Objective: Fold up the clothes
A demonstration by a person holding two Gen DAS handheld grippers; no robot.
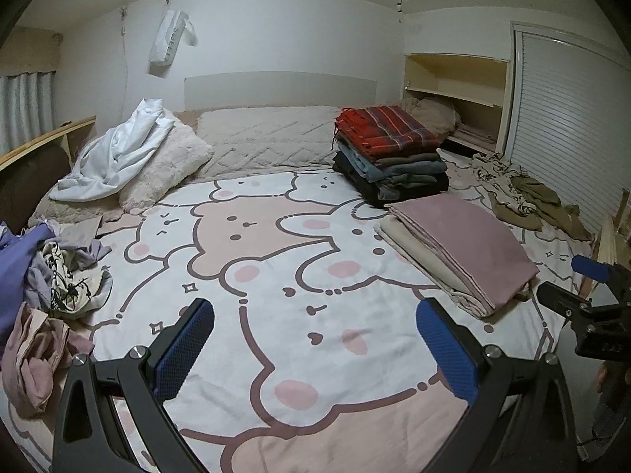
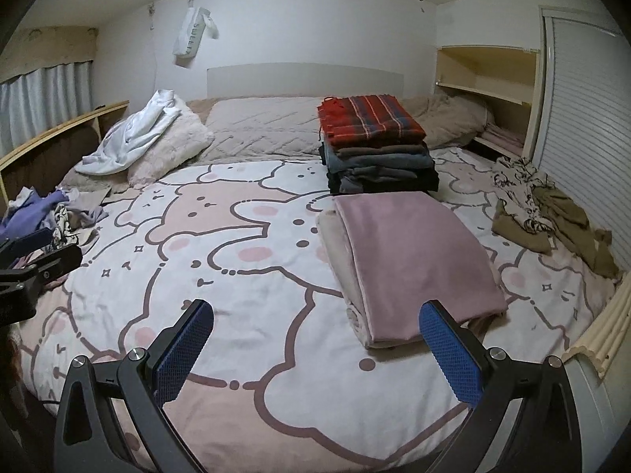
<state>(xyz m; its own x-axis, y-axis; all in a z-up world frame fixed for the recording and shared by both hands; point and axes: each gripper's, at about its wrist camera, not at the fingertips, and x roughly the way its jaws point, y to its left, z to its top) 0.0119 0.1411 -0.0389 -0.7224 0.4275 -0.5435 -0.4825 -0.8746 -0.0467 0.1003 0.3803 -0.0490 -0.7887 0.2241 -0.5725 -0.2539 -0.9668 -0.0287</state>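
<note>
Hovering with jaws spread wide and nothing between them, the left gripper [image 1: 315,349] and the right gripper [image 2: 317,349] hang over the near edge of a bed [image 1: 299,358] spread with a cartoon-bear cover. Just beyond the right gripper's right-hand finger lies a folded mauve-and-cream bundle [image 2: 410,252], its long axis running away from the camera toward the headboard. Behind it, touching or nearly so, stands a stack of folded clothes [image 2: 378,149] topped by a red plaid piece.

Unfolded work waits on both flanks. A crumpled heap of lilac, patterned and pink garments [image 1: 47,276] sits at the bed's left edge, beside the left gripper and well apart from the right one. A looser tangle of olive and printed fabric [image 2: 552,213] lies along the right side by a slatted door [image 2: 583,126], nearer the right gripper. A white garment [image 1: 118,153] is draped over a pillow at the far left.

Judging by this layout, each hand has its own nearest pile; the open middle of the cover looks like the likely folding space.
</note>
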